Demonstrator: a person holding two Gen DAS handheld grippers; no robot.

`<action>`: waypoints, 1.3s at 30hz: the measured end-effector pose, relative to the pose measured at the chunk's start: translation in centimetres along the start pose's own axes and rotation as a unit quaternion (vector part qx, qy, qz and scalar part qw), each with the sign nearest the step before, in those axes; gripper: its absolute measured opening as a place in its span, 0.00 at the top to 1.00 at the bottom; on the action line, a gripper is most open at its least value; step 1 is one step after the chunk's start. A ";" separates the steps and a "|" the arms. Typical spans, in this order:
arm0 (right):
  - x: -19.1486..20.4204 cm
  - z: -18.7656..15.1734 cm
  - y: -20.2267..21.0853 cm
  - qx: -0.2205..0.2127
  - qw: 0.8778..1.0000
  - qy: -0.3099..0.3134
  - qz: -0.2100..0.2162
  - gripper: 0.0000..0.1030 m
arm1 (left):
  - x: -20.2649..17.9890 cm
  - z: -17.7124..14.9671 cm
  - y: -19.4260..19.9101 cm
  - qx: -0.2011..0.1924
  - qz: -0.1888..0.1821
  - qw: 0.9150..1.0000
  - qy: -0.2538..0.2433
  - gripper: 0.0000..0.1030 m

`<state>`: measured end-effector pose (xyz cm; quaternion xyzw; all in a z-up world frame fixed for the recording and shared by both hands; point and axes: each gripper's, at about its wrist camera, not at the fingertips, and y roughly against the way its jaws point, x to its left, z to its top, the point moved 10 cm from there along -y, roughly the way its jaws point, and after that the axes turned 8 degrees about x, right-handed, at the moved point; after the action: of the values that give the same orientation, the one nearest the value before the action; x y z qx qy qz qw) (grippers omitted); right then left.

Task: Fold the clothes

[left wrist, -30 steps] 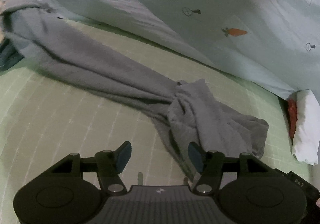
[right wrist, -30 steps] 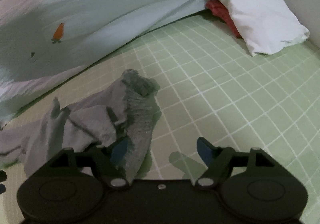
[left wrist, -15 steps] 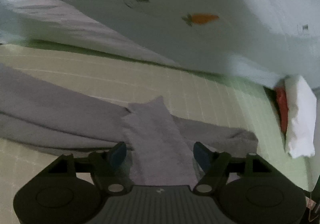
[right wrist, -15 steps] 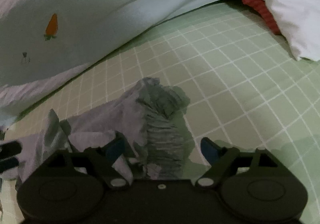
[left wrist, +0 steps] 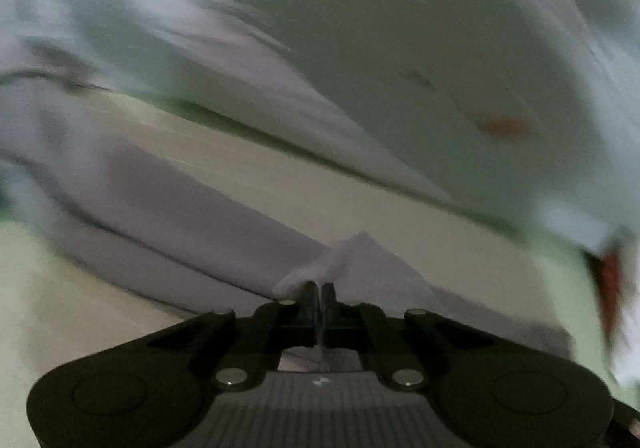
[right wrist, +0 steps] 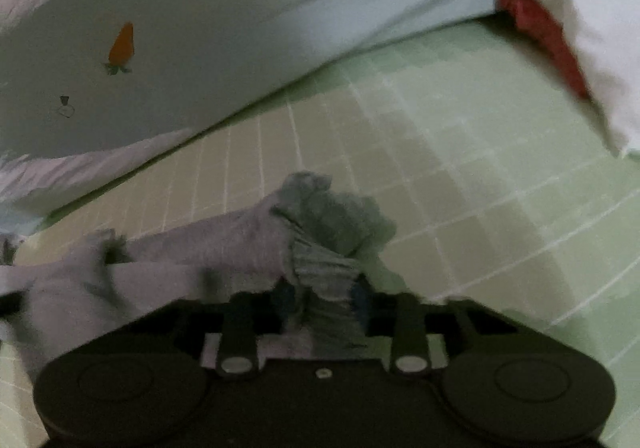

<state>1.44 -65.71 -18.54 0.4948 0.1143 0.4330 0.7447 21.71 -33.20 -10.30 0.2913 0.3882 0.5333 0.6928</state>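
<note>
The pale blue quilt (right wrist: 248, 7) is being seen banked along the far side, a white pillow (right wrist: 580, 7) over something red (right wrist: 544, 35) far right. The grey garment (left wrist: 168, 224) is lying across the green checked bed (right wrist: 500, 151), pinched by the left gripper (left wrist: 319, 294), jaws pressed together; the right gripper (right wrist: 320, 296) is clamping its bunched ribbed end. The carrot print is showing sharp only in the right view.

Bedroom, carrot-print duvet (right wrist: 200, 27), white pillow (right wrist: 580, 7)
</note>
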 end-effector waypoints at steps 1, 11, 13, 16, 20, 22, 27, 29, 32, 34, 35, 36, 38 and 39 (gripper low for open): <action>-0.4 0.4 0.5 -0.010 1.000 -0.003 -0.009 0.80 | 2.6 0.5 0.9 -0.012 0.030 0.999 0.019 0.98; -1.6 0.5 2.1 -0.022 0.998 -0.034 -0.045 0.54 | 15.4 -2.1 3.6 -0.003 0.150 0.977 0.154 0.58; -1.7 0.4 2.4 -0.021 0.998 -0.040 -0.050 0.42 | 14.2 -2.9 2.8 0.007 0.130 0.980 0.148 0.46; -0.6 -1.2 1.9 0.004 0.998 -0.044 -0.039 0.19 | 12.1 -4.5 1.3 0.039 0.108 0.986 0.122 0.31; 0.6 -3.4 0.8 0.041 0.998 -0.033 -0.040 0.18 | 9.6 -6.6 -0.8 0.080 0.092 0.989 0.089 0.28; 1.4 -4.2 0.6 0.053 0.998 -0.022 -0.038 0.18 | 8.9 -7.3 -1.4 0.089 0.085 0.989 0.081 0.28; 2.9 -5.5 -0.2 0.076 0.996 0.004 -0.039 0.11 | 6.3 -8.4 -2.4 0.102 0.056 0.992 0.046 0.19; 3.3 -5.9 -0.5 0.080 0.995 0.025 -0.054 0.06 | 5.6 -9.0 -2.8 0.111 0.058 0.992 0.028 0.19; 3.8 -6.4 -0.8 0.088 0.992 0.057 -0.073 0.05 | 5.4 -9.8 -3.1 0.122 0.065 0.990 0.018 0.24; 4.1 -6.6 -0.7 0.083 0.991 0.076 -0.072 0.09 | 5.7 -9.8 -3.1 0.120 0.081 0.989 0.009 0.42; 4.1 -6.6 -0.5 0.076 0.991 0.082 -0.073 0.19 | 5.9 -9.8 -3.1 0.120 0.090 0.989 0.005 0.58; 4.1 -6.5 -0.3 0.068 0.991 0.090 -0.073 0.28 | 6.1 -9.8 -3.1 0.120 0.096 0.988 0.002 0.85; 4.1 -5.7 0.2 0.049 0.990 0.114 -0.061 0.78 | 7.0 -9.6 -2.9 0.124 0.096 0.988 0.012 0.96; 3.8 -5.0 0.3 0.042 0.990 0.120 -0.066 0.87 | 7.6 -9.5 -2.7 0.123 0.086 0.988 0.032 0.96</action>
<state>0.57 -59.65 -19.70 0.4614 0.2538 0.4339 0.7310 16.02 -26.71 -19.30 0.3900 0.4462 0.5481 0.5903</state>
